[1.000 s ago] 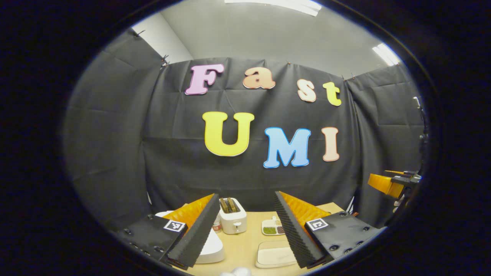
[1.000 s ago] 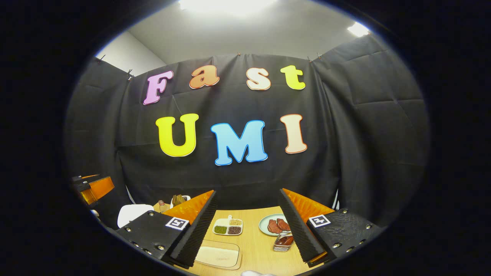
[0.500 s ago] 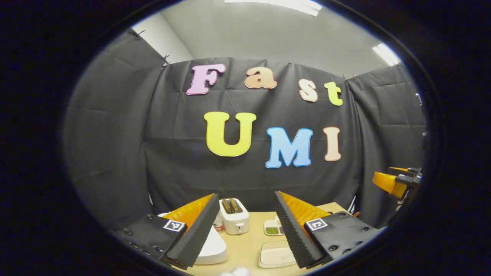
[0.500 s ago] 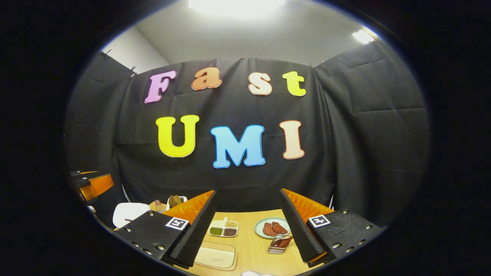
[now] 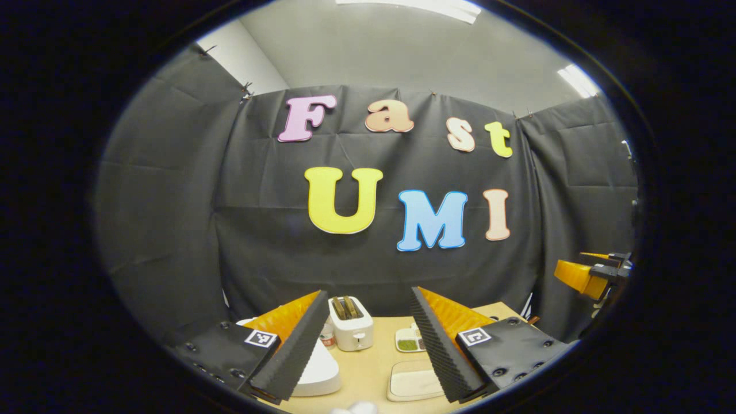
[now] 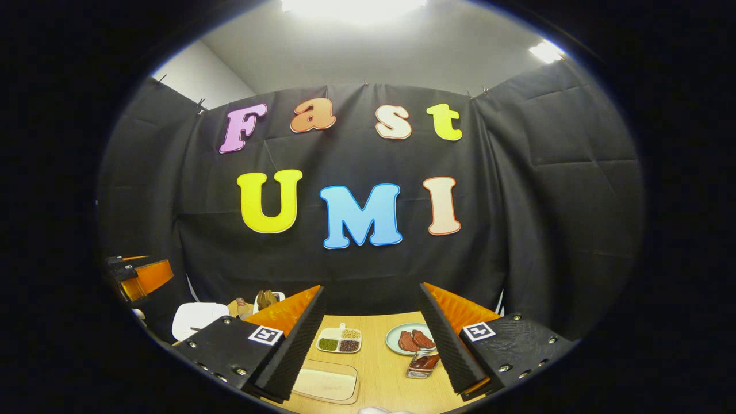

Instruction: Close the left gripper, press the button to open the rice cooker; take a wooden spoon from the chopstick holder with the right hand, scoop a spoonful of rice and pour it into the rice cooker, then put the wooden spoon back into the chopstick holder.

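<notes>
Left gripper (image 5: 368, 345) held high, jaws spread wide, empty. Below and left of it, white rice cooker (image 5: 319, 371), lid down. Right gripper (image 6: 371, 345) likewise agape, empty. Risk: pressing with jaws unclosed, fingers straddling or slipping past the button.

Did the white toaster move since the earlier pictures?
Cannot tell. In the left gripper view the toaster drifts slightly, but the divided dish and wall drift with it, so the camera probably moved.

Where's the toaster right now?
In the left gripper view, the toaster stands on the table's far side, between the rice cooker and divided dish.
</notes>
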A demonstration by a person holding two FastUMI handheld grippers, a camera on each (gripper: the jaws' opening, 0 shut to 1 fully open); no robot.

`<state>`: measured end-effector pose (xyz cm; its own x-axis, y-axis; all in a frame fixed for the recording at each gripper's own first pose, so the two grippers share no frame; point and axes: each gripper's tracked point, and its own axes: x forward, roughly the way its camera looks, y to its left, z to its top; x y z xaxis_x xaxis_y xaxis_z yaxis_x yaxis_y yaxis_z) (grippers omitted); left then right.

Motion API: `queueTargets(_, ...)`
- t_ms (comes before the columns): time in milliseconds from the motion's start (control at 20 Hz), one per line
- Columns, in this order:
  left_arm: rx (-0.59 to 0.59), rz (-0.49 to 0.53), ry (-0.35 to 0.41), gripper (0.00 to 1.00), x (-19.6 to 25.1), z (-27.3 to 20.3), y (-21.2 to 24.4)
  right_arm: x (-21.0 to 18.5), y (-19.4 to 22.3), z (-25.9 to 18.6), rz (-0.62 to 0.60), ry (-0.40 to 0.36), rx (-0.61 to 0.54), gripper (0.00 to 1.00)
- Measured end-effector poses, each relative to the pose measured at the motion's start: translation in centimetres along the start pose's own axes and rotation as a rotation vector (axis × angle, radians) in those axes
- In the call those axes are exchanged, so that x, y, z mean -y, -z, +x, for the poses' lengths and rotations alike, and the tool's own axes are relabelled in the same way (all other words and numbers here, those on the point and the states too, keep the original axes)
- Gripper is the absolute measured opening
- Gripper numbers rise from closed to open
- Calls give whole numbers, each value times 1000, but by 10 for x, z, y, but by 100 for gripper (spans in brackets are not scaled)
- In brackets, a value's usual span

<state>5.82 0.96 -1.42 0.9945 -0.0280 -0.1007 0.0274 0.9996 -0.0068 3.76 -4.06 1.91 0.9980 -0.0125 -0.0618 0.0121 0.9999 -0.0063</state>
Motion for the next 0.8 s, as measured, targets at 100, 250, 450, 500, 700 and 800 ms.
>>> queueTargets(100,2,-2,-4,98,0,1,0,-1,-1,2,10,-3,-1,98)
queueTargets(250,1,-1,-11,98,0,-1,-1,0,-1,2,16,-5,0,98)
queueTargets(450,-2,-5,-13,99,0,-1,-1,-1,0,2,4,-11,-5,98)
queueTargets(500,-2,-3,-15,98,0,-1,1,-2,1,2,6,-12,-6,98)
queueTargets(700,-12,-8,-17,98,1,1,4,-1,1,3,9,-14,-9,98)
queueTargets(800,-13,-6,-21,98,-1,0,4,-2,2,4,9,-16,-11,98)
